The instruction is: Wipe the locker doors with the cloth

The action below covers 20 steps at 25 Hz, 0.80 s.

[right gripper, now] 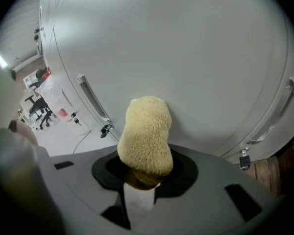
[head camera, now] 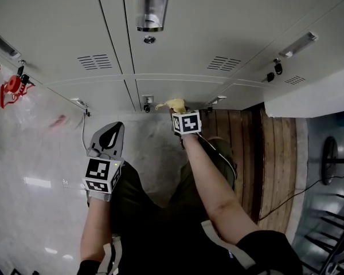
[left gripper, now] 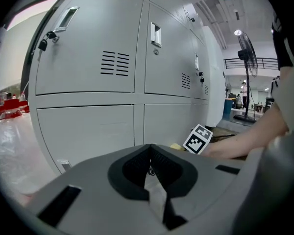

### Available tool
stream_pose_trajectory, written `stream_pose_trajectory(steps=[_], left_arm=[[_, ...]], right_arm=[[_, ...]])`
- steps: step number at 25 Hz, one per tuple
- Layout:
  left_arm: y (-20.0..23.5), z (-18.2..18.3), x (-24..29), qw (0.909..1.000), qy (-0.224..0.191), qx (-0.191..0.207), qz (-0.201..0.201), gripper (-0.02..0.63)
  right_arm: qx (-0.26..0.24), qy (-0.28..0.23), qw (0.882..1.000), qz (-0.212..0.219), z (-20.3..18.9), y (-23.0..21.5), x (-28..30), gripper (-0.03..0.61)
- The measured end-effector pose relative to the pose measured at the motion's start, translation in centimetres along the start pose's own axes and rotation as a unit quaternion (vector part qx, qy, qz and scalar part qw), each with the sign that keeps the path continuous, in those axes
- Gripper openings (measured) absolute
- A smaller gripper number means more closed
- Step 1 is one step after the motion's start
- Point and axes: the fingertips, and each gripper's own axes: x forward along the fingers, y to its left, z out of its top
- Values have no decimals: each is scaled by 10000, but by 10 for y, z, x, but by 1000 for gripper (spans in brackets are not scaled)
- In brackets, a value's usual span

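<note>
Right gripper [right gripper: 144, 177] clamps the fluffy yellow cloth [right gripper: 146, 141], its lower end buried between the jaws, tip against a lower locker door [right gripper: 196, 58]; bare panel surrounds it. Left gripper [left gripper: 149, 169] hangs back, jaws together, empty.

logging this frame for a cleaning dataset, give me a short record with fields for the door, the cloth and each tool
door: grey, shut, lower row
cloth: yellow, fluffy, tip seems to press on the door
right tool: shut on cloth, pointed at the door
left tool: shut, empty, away from the door
</note>
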Motion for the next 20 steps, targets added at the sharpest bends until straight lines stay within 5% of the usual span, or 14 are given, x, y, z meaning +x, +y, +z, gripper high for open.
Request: stream_pose_trajectory(steps=[11,20], left_arm=[[22,-6,-16,9997,57,-167,175,9],[29,-6,-25,9995,-29,-222,220,9]], right_arm=[[-450,143,9973,567,1,61,36,126],[-822,347,9945,545,-3,77,54,126]])
